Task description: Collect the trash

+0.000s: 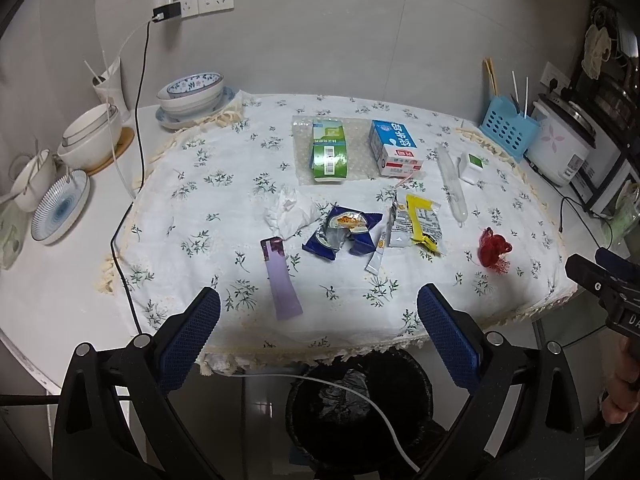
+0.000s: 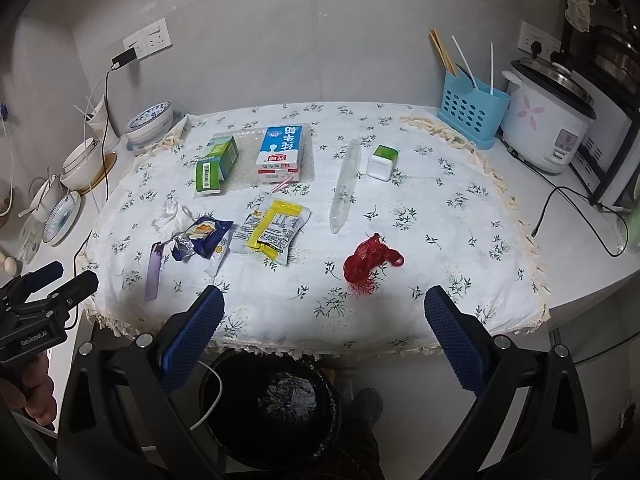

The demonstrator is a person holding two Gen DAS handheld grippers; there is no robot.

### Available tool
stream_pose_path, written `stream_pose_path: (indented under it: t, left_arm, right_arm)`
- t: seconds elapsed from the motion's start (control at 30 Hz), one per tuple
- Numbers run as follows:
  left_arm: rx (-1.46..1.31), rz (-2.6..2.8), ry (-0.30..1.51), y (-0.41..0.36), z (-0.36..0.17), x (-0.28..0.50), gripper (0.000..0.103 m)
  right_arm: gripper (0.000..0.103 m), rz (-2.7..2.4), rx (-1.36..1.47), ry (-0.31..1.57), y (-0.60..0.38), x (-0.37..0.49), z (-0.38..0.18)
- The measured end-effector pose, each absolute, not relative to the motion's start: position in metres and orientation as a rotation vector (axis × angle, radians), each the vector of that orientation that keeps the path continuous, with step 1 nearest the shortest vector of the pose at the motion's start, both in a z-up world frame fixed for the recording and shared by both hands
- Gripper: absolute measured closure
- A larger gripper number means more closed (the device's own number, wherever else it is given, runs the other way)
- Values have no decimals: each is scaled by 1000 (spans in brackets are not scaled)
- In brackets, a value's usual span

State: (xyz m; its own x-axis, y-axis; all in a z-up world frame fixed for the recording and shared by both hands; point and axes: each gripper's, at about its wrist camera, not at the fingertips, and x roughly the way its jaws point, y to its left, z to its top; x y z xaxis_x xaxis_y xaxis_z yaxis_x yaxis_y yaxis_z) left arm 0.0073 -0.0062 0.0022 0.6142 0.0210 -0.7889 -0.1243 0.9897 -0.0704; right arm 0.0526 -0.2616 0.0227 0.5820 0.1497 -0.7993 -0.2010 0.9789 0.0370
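Trash lies scattered on the floral tablecloth [image 1: 200, 208]: a green carton [image 1: 329, 150], a blue-white milk carton [image 1: 394, 146], a crumpled tissue [image 1: 290, 210], a blue snack wrapper [image 1: 342, 234], a yellow-white packet [image 1: 416, 220], a purple sachet [image 1: 280, 280], a clear plastic sleeve [image 1: 452, 182] and a red net bag [image 1: 494, 250]. A black bin [image 1: 360, 408] stands below the table's front edge. My left gripper [image 1: 318, 312] hovers open over the front edge near the purple sachet. My right gripper [image 2: 324, 312] is open just in front of the red net bag [image 2: 370, 262].
Bowls [image 1: 190, 90] and plates [image 1: 60, 212] are stacked at the left, with a black cable [image 1: 140, 120] running from the wall socket. A blue utensil basket [image 2: 470, 110], a rice cooker [image 2: 546, 120] and a small white-green box [image 2: 382, 162] sit at the right.
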Motion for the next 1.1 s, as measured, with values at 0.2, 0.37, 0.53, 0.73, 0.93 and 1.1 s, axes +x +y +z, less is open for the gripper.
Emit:
stream_pose_path:
  t: [0.2, 0.37, 0.53, 0.73, 0.93, 1.1]
  left_arm:
    - [-120, 99, 908, -7, 3, 8, 6]
    - [-126, 100, 912, -6, 2, 8, 6]
    - [-124, 97, 914, -7, 2, 9, 6]
    - [-119, 97, 914, -8, 4, 12, 6]
    - [-122, 97, 918, -8, 4, 13, 6]
    - [-141, 91, 928, -6, 3, 13, 7]
  right_arm:
    - [7, 203, -55, 927, -262, 54, 23]
    - [7, 201, -55, 928, -264, 55, 23]
    - [7, 196, -53, 926, -265, 56, 23]
    - [7, 197, -50, 934, -267, 58, 23]
    - [7, 196, -52, 935, -267, 59, 22]
    - [7, 195, -50, 936, -267, 59, 22]
